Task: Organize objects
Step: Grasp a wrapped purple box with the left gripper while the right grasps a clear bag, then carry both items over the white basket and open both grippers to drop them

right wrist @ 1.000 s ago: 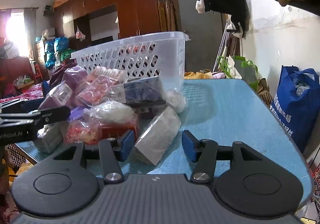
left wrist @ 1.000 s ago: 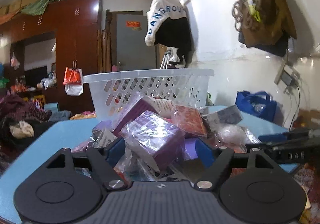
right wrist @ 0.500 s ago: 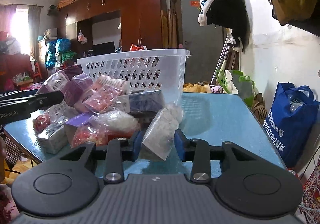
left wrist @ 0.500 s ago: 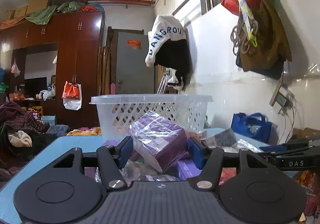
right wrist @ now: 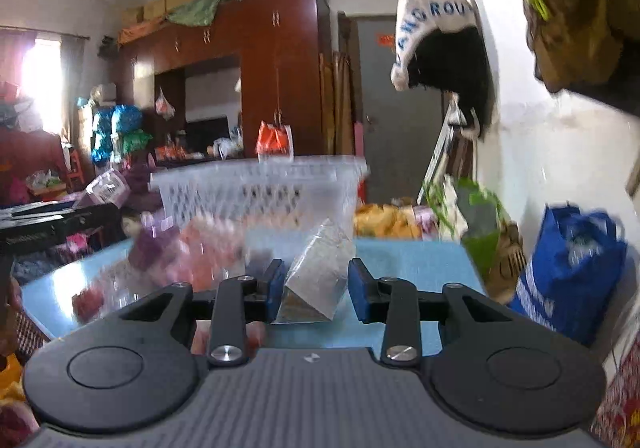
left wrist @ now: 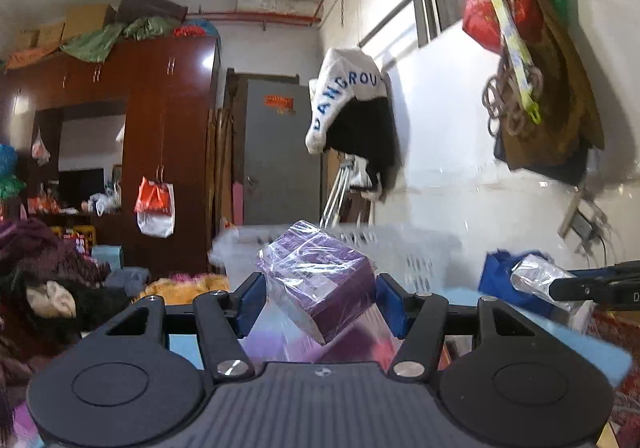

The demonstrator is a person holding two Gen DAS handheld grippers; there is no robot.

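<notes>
Left tongs point(left wrist: 318, 298) pinching a purple film-wrapped box point(left wrist: 320, 280), tilted, held clear above the blue counter point(right wrist: 416, 264), before the white basket point(right wrist: 260, 187). Loose packets point(right wrist: 188, 256) heaped by the counter's left edge in front of the basket; blurred. Right tongs point(right wrist: 316, 288) pressed onto a clear grey-white packet point(right wrist: 318, 276), lifted off the counter near its front edge.
</notes>
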